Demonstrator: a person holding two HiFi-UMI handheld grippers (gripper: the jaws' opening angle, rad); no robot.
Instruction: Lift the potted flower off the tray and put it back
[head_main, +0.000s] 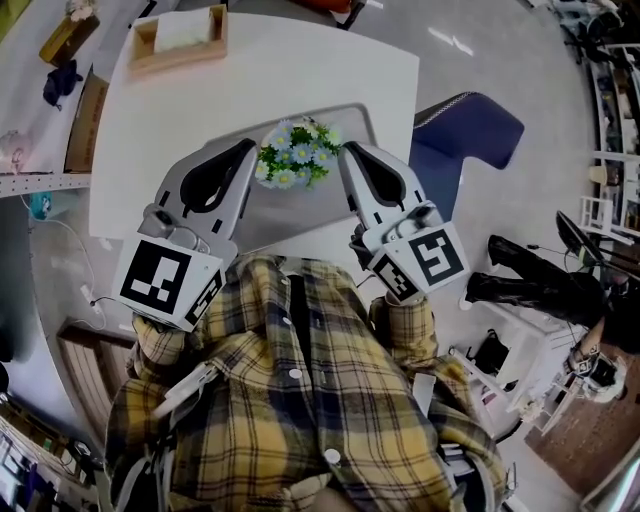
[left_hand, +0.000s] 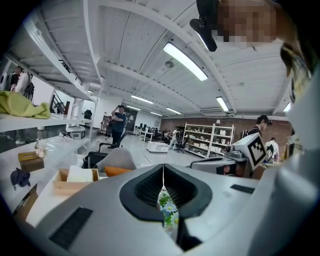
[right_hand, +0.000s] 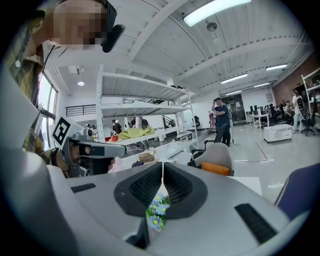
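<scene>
Plaid shirt (head_main: 300, 400), soft woven check, is filling the near field. The left hand-held gripper (head_main: 246, 150) and right hand-held gripper (head_main: 348, 152), smooth grey plastic with ribbed black pads, are both showing jaws pressed together on nothing. Between their tips the potted flower (head_main: 296, 153) is sitting on the flat grey tray (head_main: 352, 116) by the surface's (head_main: 300, 70) near edge, pale blooms facing up. Foliage is hiding the pot, so the long axis is unreadable. A wooden box (head_main: 180, 42) is resting at the far left corner.
</scene>
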